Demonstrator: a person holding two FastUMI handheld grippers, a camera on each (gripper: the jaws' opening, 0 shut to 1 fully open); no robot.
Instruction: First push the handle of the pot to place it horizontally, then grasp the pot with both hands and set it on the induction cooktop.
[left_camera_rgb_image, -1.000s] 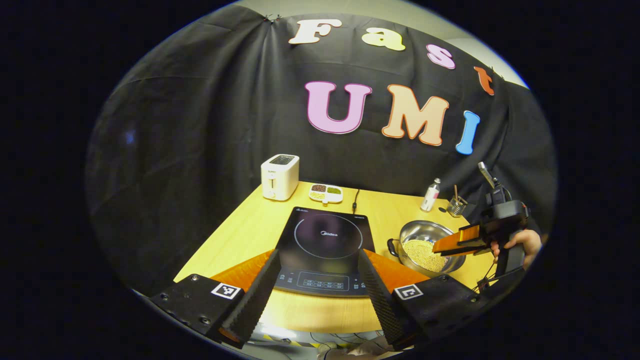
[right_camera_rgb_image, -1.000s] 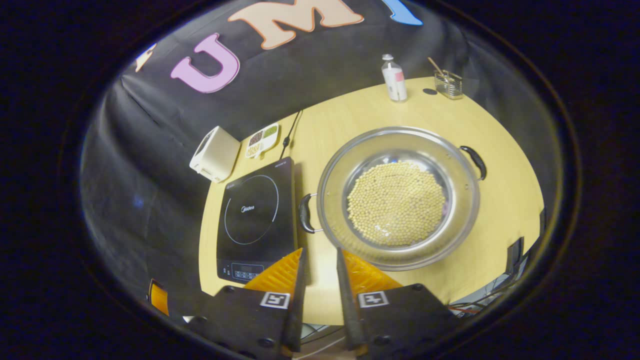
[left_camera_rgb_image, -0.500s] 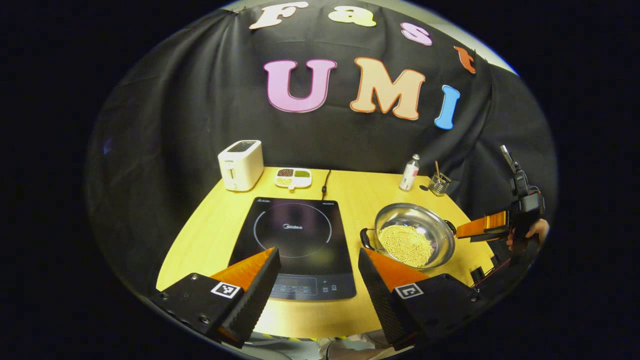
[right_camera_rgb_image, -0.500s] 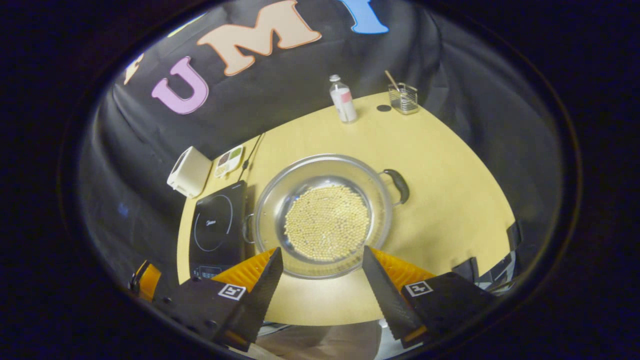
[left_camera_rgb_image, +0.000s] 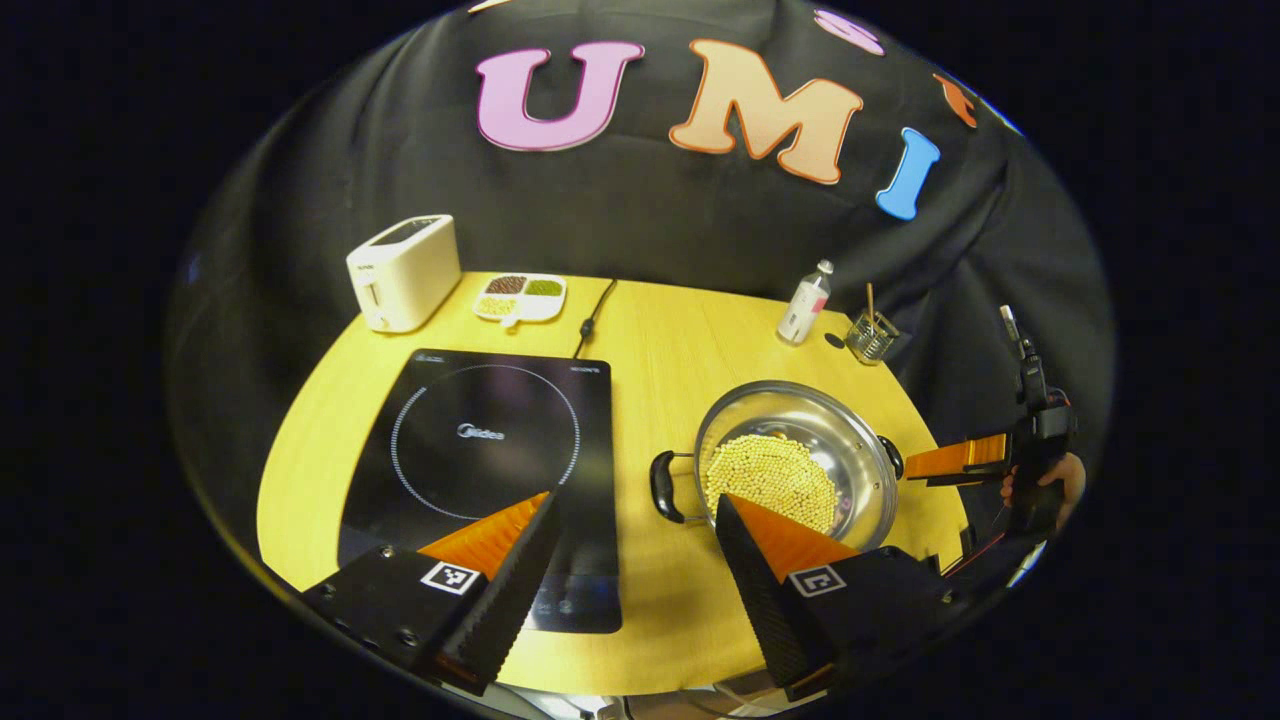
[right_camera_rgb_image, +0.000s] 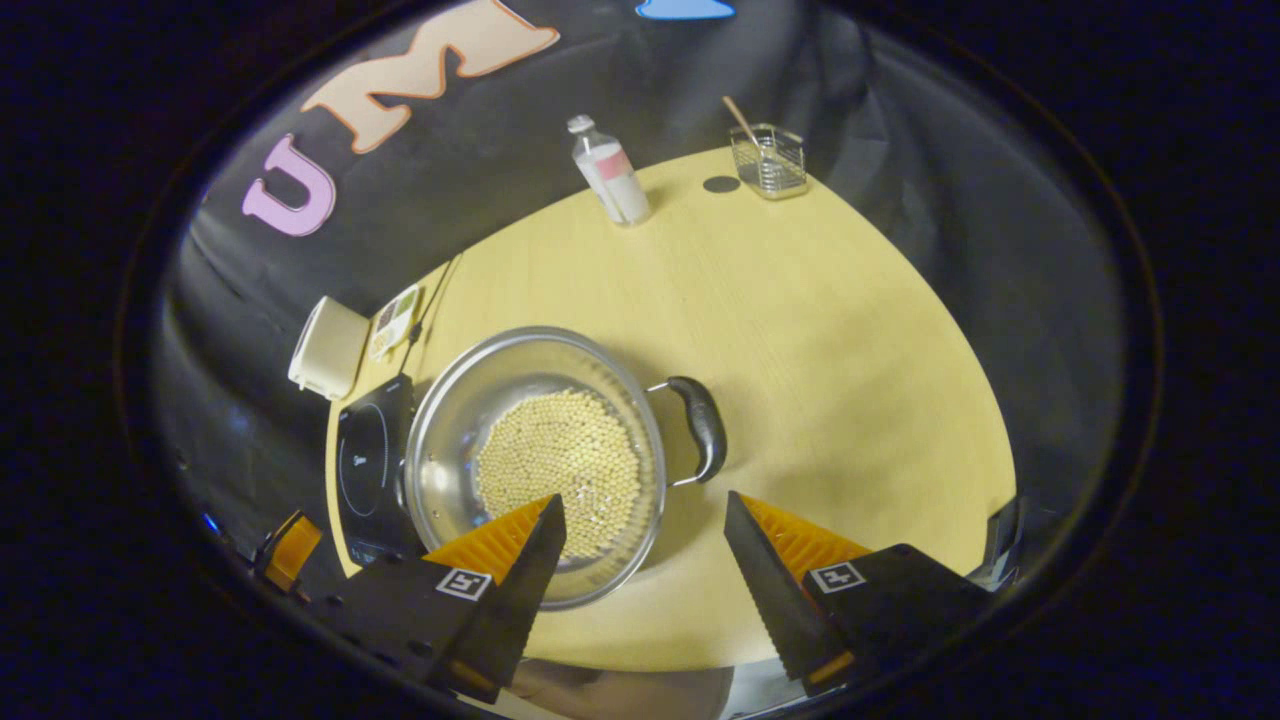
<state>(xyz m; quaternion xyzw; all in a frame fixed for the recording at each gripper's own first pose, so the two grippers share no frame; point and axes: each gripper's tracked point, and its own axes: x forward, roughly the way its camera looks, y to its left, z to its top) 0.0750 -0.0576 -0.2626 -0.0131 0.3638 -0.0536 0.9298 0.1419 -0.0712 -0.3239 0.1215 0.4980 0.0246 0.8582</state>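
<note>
Currently, the pot (left_camera_rgb_image: 795, 466) sits on the yellow table (left_camera_rgb_image: 660, 330), just to the right of the induction cooktop (left_camera_rgb_image: 480, 470) and not touching it. In the left gripper view, the pot's left handle (left_camera_rgb_image: 662, 487) lies in the gap ahead of the left gripper (left_camera_rgb_image: 635, 545), nearer the right-side finger, whose tip overlaps the pot's near rim in the picture. In the right gripper view, the pot's right handle (right_camera_rgb_image: 704, 428) lies ahead of the right gripper (right_camera_rgb_image: 645, 545), between the lines of the two fingers and clear of both.

The pot is a shallow stainless-steel vessel with two black loop handles on opposite sides. A layer of pale yellow beans (right_camera_rgb_image: 560, 470) covers its bottom.

Both grippers have their fingers spread wide apart, holding nothing and touching nothing.

Behind the cooktop stand a white toaster (left_camera_rgb_image: 403, 272) and a divided white dish (left_camera_rgb_image: 520, 297). Behind the pot stand a small bottle (left_camera_rgb_image: 805, 302) and a glass holder (left_camera_rgb_image: 870, 338).
</note>
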